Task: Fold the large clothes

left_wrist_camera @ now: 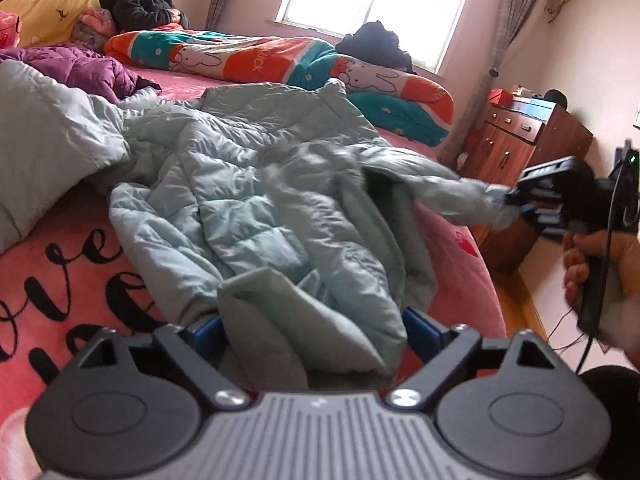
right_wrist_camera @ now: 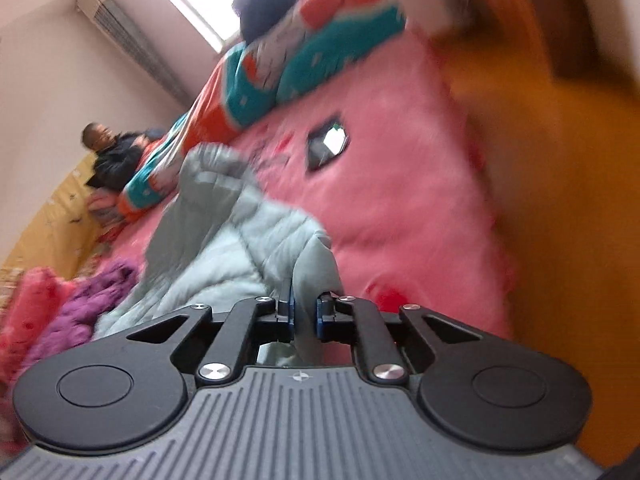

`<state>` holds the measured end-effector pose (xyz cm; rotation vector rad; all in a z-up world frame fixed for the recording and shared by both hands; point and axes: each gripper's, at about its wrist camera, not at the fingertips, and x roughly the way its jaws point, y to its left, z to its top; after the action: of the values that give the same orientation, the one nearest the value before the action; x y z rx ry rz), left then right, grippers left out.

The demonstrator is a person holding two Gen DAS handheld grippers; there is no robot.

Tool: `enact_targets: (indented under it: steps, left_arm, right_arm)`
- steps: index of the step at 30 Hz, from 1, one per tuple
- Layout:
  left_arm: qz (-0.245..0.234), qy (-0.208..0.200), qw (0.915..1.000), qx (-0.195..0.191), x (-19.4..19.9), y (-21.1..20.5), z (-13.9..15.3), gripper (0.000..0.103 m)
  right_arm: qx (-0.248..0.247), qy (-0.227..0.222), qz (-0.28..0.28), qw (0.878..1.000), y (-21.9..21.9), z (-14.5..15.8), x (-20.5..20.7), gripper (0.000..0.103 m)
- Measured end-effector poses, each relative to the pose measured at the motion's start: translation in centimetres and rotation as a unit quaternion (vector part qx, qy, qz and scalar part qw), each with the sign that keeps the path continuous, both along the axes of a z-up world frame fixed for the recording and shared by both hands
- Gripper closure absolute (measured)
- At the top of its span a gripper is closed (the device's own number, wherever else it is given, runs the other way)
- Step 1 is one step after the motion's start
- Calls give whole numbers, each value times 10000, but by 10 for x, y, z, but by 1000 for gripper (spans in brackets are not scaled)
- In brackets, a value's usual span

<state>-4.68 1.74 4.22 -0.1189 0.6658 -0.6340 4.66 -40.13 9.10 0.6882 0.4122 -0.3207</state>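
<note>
A pale blue-green quilted jacket (left_wrist_camera: 248,184) lies crumpled on the pink bed cover (left_wrist_camera: 60,272). My left gripper (left_wrist_camera: 312,332) has its jaws wide apart, with a fold of the jacket's hem lying between them. My right gripper (left_wrist_camera: 516,200) is shut on the end of a jacket sleeve (left_wrist_camera: 452,192) and holds it stretched out past the right edge of the bed. In the right wrist view the right gripper (right_wrist_camera: 305,312) pinches grey-green sleeve fabric (right_wrist_camera: 312,272) between nearly closed jaws, and the jacket (right_wrist_camera: 224,240) trails away across the bed.
A purple quilted garment (left_wrist_camera: 80,68) lies at the back left. A rolled orange and teal quilt (left_wrist_camera: 280,64) crosses the far side of the bed. A person (left_wrist_camera: 148,0) sits at the headboard. A wooden cabinet (left_wrist_camera: 524,140) stands right of the bed.
</note>
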Motion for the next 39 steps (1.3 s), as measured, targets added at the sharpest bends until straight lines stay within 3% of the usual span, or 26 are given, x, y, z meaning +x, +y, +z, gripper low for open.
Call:
enact_targets:
  steps: [8,14,17,19,21,25,27,30,34,39]
  left_arm:
    - [-128,151,9997,133,1,-3,-4,4]
    - [-127,127,9994,306,1,-5,-10,4]
    - [-9,91,9990,436,0,-6,-12,4]
    - [153,52,9981,588,-1,-6,-10,6]
    - [363,-2,9969,700,-5,-5,-7,7]
    - [665,-87,9931,962,-11,-5,-6,7]
    - [786,-82,9922,960,-13,-3,-4,7]
    - [972,-21,9915,869,-12,2,-3,7]
    - [1218,230,9916,382,-9,14,-2,7]
    - [1388,553,9884,-263,0,27,-4,12]
  right_arm:
    - [-832,-22,-1067,9908,-36,32,-43,99]
    - [-448,41,-1139,9925,-53,18,-64,97]
    - [-219,83,-757,9969,-46,11,-58,89]
    - [-166,85,-547,9983,-38,10,-52,71]
    - [-186,26,-350,9992,-30,11,-50,25]
    - [-424,116,106,9990,-14,13,-40,22]
    - [-671,197,261,9972,-6,14,-38,11]
    - [-971,262,386,9942,0,14,-33,4]
    - [-1455,469,333,9877,1,11,-25,2]
    - [-1607,563,295,9849,-5,7,-11,0]
